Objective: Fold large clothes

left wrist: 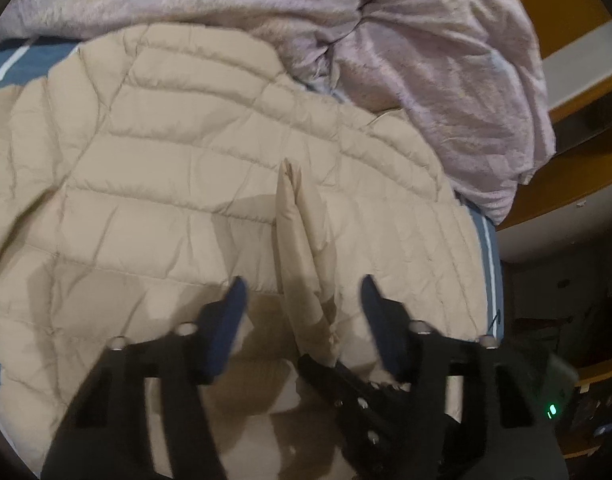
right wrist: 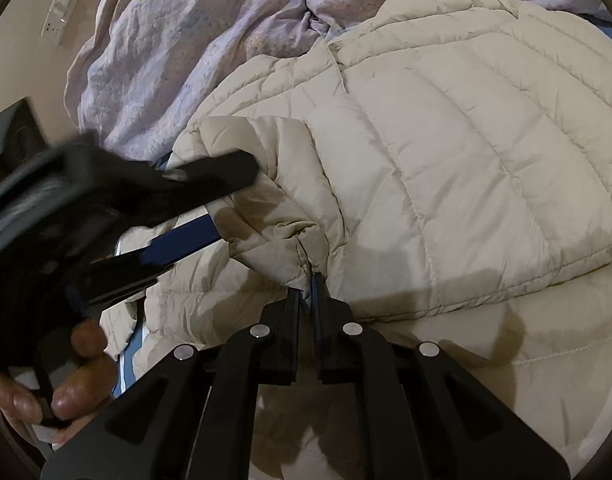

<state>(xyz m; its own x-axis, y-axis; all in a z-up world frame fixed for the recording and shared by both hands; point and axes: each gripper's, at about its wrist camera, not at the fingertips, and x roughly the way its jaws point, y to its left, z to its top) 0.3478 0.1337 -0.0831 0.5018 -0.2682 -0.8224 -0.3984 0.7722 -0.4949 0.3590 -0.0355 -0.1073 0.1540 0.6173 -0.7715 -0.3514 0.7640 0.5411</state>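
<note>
Beige jacket point(left wrist: 210, 168): quilted and puffy, spread across a bed and filling the centre of both wrist views; one sleeve point(right wrist: 266, 184) is folded over its body at the centre left of the right wrist view.
Bed point(left wrist: 22, 62): blue sheet with white stripes, showing only in slivers at the frame edges.
Lilac blanket point(left wrist: 445, 72): crumpled along the top of both views, touching the jacket's upper edge.
Left gripper point(left wrist: 302, 292): jaws partly open, straddling a raised ridge of jacket fabric; the pads do not press on it.
Right gripper point(right wrist: 307, 280): jaws closed, pinching the sleeve's gathered cuff.
Containers: none visible.
Hard to see: the left gripper and the hand point(right wrist: 58, 384) holding it are blurred at the lower left of the right wrist view; the jacket's lower part is cut off and shadowed.
</note>
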